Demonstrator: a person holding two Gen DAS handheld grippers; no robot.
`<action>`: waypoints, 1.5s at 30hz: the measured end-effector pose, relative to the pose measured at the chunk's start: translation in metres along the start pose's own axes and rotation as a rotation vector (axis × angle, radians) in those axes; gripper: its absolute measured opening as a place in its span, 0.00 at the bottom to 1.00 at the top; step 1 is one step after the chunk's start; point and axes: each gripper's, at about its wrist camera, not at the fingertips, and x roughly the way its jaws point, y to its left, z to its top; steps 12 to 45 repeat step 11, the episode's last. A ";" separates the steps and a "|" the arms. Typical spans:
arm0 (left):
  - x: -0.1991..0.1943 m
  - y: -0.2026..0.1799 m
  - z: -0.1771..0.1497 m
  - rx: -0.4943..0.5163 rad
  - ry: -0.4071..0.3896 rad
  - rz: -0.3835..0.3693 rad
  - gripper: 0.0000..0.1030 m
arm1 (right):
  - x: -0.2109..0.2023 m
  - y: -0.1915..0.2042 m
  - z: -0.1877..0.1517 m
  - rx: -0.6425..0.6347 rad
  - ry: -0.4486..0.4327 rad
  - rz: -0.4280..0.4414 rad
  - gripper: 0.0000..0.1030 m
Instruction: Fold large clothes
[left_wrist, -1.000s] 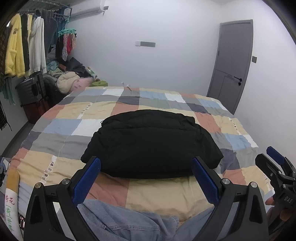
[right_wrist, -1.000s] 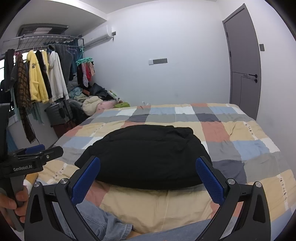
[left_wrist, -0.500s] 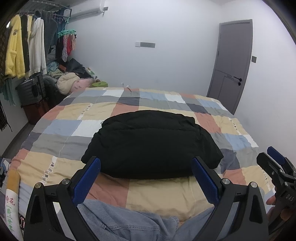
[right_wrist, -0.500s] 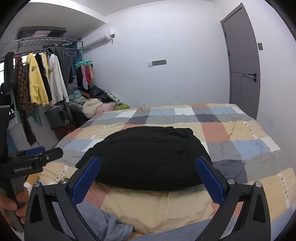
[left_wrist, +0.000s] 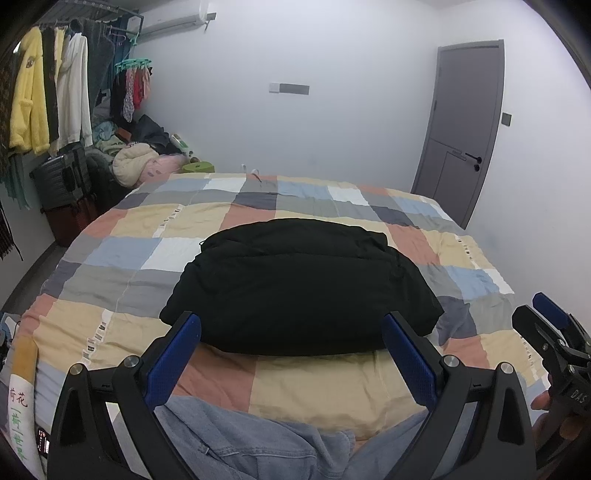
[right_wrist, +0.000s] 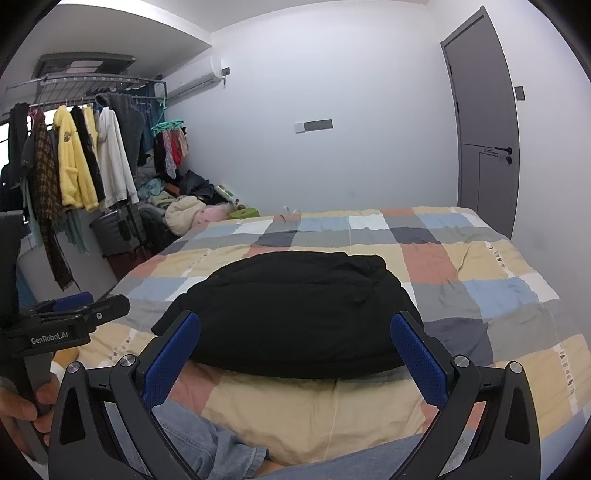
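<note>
Black and puffy, the folded padded jacket (left_wrist: 301, 286) lies as a rounded bundle on the near-middle of the checked patchwork bed cover (left_wrist: 122, 254), its squares running peach, grey, pale blue, white and terracotta. The bundle's near edge sits just beyond the fingertips in both wrist views, and neither tool touches it.

Left gripper (left_wrist: 291, 350) is held low at the near edge of the bed with its blue-padded fingers (left_wrist: 173, 354) spread wide apart and nothing between them. Right gripper (right_wrist: 295, 350) is posed the same way, fingers (right_wrist: 419, 363) splayed wide and holding nothing. Each tool shows at the edge of the other's view: the right one at the far right of the left wrist view, the left one at the far left of the right wrist view, gripped by the person's hand (right_wrist: 18, 410).

Faded blue denim cloth (left_wrist: 236, 439) lies crumpled below the fingers, at the very near edge of the cover.

Beyond the bed on the left, a metal clothes rail (right_wrist: 85, 83) carries hanging garments, among them a yellow fleece robe (right_wrist: 72, 162) and a white hooded top (right_wrist: 114, 158), with a dark suitcase (right_wrist: 114, 230) and a heap of clothes beneath. On the far wall hang a white air conditioner (left_wrist: 173, 16) and, at the right, a grey door (left_wrist: 461, 133).
</note>
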 end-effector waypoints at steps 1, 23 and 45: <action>0.000 0.000 -0.001 -0.001 -0.002 0.001 0.96 | 0.000 0.000 0.000 0.002 0.000 -0.001 1.00; 0.000 0.003 -0.003 0.000 0.006 0.003 0.96 | 0.001 0.002 -0.003 0.005 0.004 -0.005 1.00; 0.000 0.003 -0.003 0.000 0.006 0.003 0.96 | 0.001 0.002 -0.003 0.005 0.004 -0.005 1.00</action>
